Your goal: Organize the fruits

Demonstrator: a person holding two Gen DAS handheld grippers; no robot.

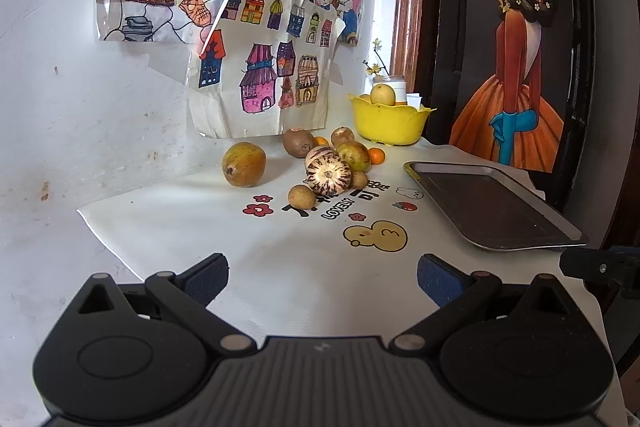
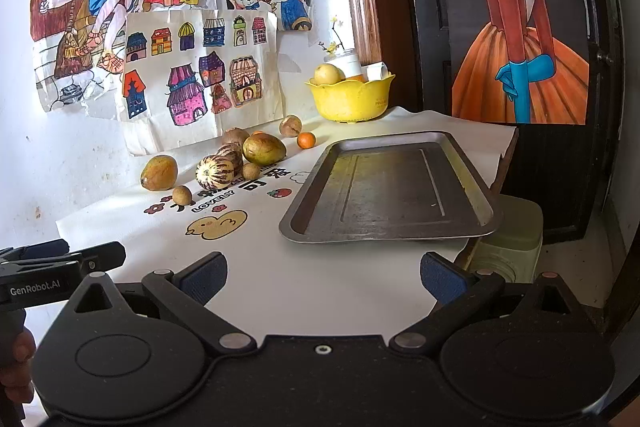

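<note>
A loose heap of fruit lies on the white printed cloth near the wall: a striped melon (image 1: 329, 176) (image 2: 214, 171), a lone green-brown mango (image 1: 244, 164) (image 2: 159, 172) to its left, a second mango (image 2: 264, 148), small brown round fruits (image 1: 302, 196) (image 2: 182, 195) and a small orange (image 1: 376, 155) (image 2: 306, 140). An empty metal tray (image 1: 492, 205) (image 2: 394, 187) sits to the right. A yellow bowl (image 1: 390, 123) (image 2: 350, 99) at the back holds a pale fruit. My left gripper (image 1: 322, 277) and right gripper (image 2: 323, 275) stand open over bare cloth, well short of the fruit.
Children's drawings (image 2: 192, 67) hang on the white wall behind the fruit. A dark door with a painted figure (image 2: 520, 27) stands at the right. The tray overhangs the table's right edge above a pale green container (image 2: 512, 247). The other gripper's body (image 2: 48, 267) shows at left.
</note>
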